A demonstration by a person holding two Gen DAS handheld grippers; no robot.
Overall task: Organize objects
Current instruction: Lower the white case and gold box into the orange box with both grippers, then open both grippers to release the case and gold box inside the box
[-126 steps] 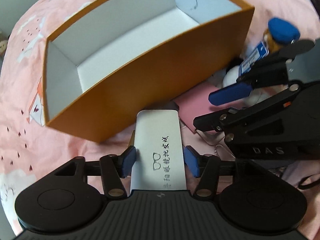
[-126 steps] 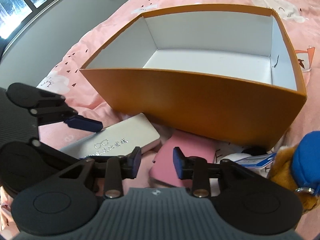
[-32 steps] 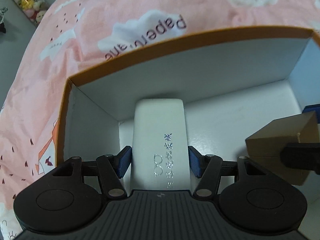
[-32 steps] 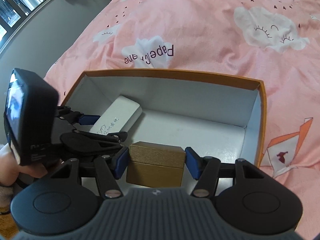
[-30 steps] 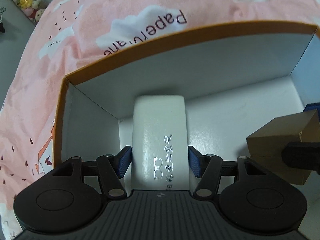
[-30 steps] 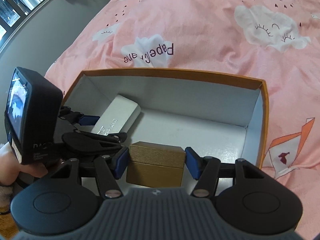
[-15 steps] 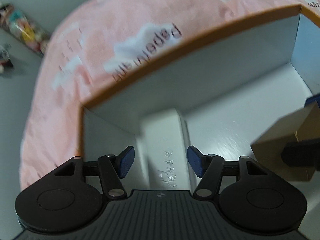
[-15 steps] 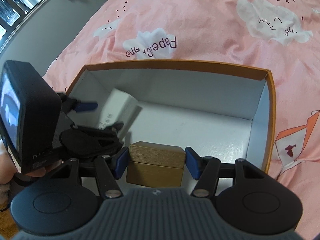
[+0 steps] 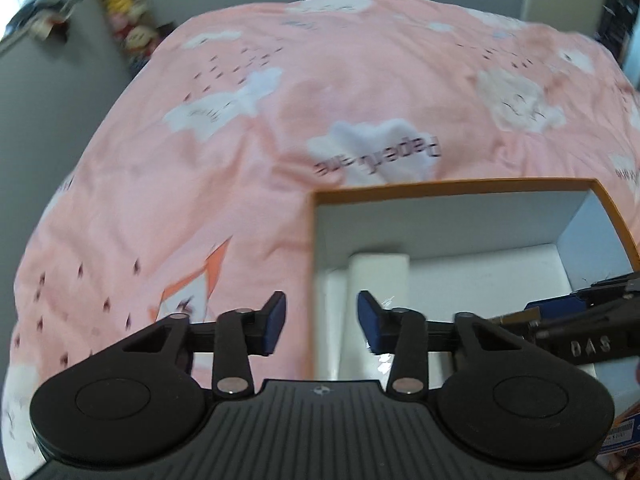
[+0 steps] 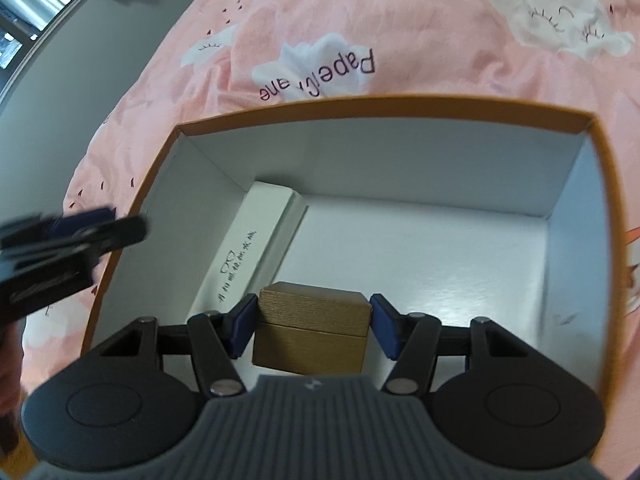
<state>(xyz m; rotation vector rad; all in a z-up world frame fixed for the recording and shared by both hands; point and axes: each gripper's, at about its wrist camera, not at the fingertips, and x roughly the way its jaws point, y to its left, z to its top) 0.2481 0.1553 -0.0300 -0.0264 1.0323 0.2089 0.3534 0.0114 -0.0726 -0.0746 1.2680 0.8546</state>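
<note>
An orange box [image 10: 384, 106] with a white inside lies on the pink bed cover. A white glasses case [image 10: 248, 248] rests inside it along the left wall. My right gripper [image 10: 314, 328] is shut on a small brown wooden box [image 10: 312, 332] and holds it over the near part of the orange box's floor. My left gripper [image 9: 322, 324] hangs above the left rim of the orange box [image 9: 452, 186]. Its jaws are closing with nothing between them. The white case [image 9: 378, 276] lies below and beyond it. The left gripper [image 10: 68, 240] shows blurred outside that wall.
The pink cover [image 9: 280, 120] with cloud prints spreads around the box on all sides. A grey wall and some plush toys [image 9: 132, 32] are at the far left. A blue-labelled item [image 9: 624, 436] peeks in at the lower right corner.
My left gripper has let go of the white case and pulled up and left, out of the box. The case now lies against the left wall. My right gripper has sunk a little with the brown box.
</note>
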